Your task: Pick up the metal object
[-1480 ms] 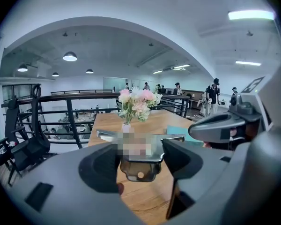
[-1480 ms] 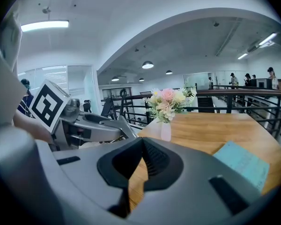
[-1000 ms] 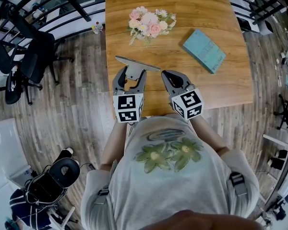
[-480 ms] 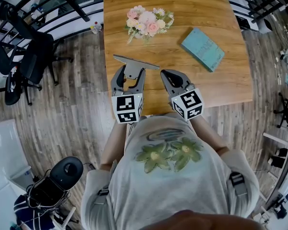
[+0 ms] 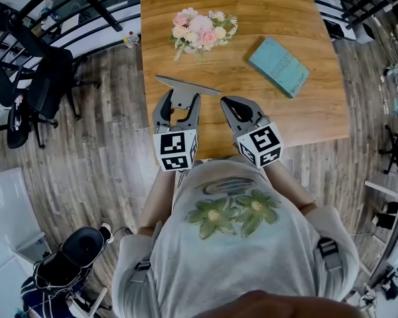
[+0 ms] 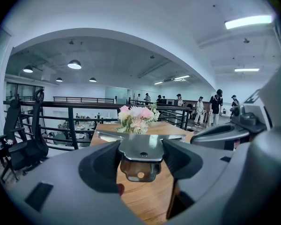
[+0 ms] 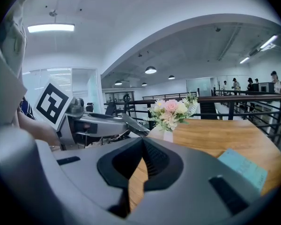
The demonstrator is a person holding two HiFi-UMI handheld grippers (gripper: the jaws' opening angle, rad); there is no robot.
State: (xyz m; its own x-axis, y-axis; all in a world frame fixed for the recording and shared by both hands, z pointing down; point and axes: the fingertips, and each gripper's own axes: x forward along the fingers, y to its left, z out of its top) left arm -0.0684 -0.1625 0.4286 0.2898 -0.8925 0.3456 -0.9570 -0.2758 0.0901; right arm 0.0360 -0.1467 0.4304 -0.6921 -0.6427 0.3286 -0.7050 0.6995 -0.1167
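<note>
Flowers [image 5: 200, 30] behind metal obj [image 5: 186, 89], book [image 5: 278, 66] right, on table [image 5: 252, 5].

Left gripper [image 5: 177, 102] clamped on flat grey T-shaped metal piece [image 5: 186, 87], right gripper [image 5: 227, 102] just beside, seemingly empty, brown wooden table [image 5: 265, 5] beneath

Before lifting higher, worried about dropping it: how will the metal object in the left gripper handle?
Probably stiff: the metal object holds flat in the left gripper. Likely slippery: it looks polished. Its wide end might make it pivot.
</note>
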